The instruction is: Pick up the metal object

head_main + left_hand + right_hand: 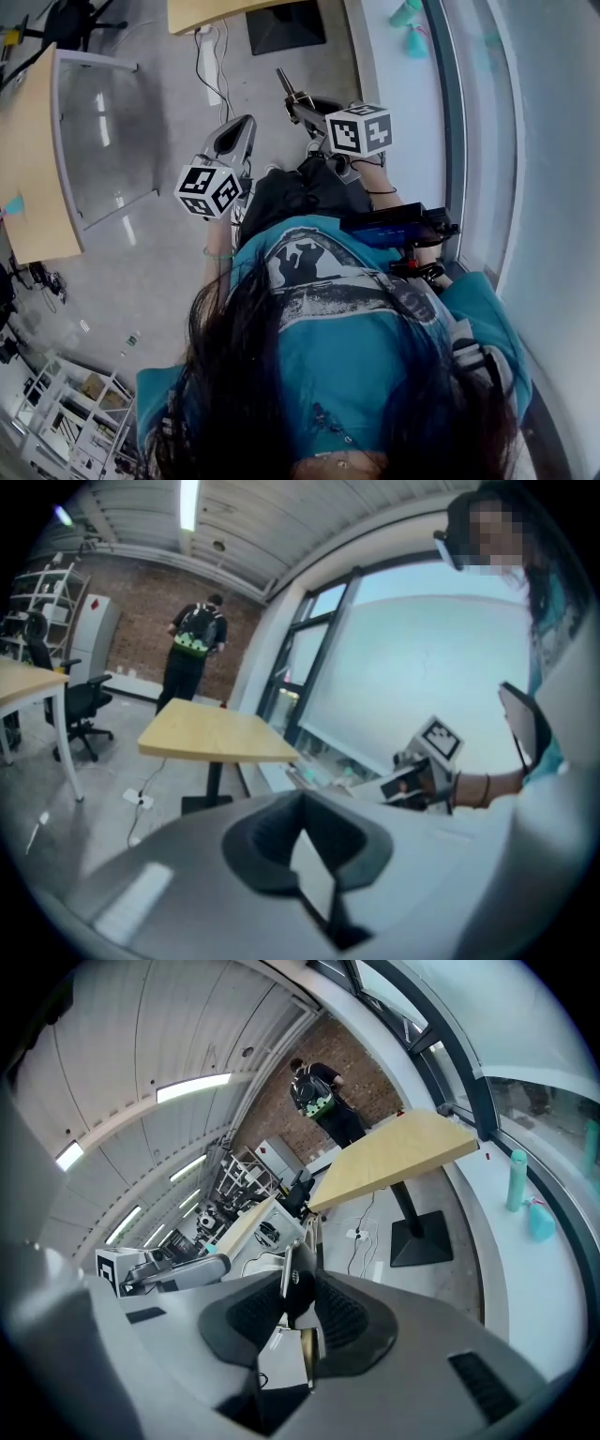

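Office floor point(169, 253), metal object point(284, 1269) in right gripper point(298, 1286), seemingly clamped

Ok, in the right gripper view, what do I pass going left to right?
left gripper → metal object → wooden table → tall teal bottle → shorter teal bottle

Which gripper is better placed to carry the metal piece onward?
Right. The right gripper is shut on the thin metal piece, which sticks out past its jaws. The left gripper holds nothing; its jaws are together and it is raised beside the right one.
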The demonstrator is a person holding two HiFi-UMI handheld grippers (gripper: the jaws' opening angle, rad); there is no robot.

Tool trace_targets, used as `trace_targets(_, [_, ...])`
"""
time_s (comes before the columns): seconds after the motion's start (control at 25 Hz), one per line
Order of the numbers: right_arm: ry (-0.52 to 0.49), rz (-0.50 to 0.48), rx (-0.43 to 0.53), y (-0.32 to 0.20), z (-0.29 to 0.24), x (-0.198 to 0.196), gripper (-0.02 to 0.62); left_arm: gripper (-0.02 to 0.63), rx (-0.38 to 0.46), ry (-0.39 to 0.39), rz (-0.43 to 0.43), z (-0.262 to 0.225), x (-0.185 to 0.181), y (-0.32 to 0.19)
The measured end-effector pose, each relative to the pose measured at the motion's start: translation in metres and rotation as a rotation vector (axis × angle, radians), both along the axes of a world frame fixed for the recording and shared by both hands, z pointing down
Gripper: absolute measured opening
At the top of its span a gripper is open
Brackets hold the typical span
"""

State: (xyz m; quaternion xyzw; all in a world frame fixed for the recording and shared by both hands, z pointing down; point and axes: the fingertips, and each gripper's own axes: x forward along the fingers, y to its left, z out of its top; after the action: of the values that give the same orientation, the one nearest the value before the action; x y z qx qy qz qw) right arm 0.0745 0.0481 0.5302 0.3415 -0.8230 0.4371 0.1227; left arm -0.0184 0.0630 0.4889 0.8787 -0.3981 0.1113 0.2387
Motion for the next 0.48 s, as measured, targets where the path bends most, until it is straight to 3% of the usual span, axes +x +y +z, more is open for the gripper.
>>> trace_targets(0.2, [0.007,-0.001,0.0,0.013,0.003,0.01,0.103,0.0,0.008,0.01,0.041,0.002,0.023,0.014])
trace_targets(0.36, [0.009,-0.016,0.013,-0.046,0.006,0.04,0.103,0.0,0.012,-0.003,0.044,0.009,0.057,-0.038])
trace_targets(0.48, [0.01,-0.015,0.013,-0.102,0.012,0.09,0.103,0.0,0.016,-0.011,0.03,0.014,0.1,-0.092])
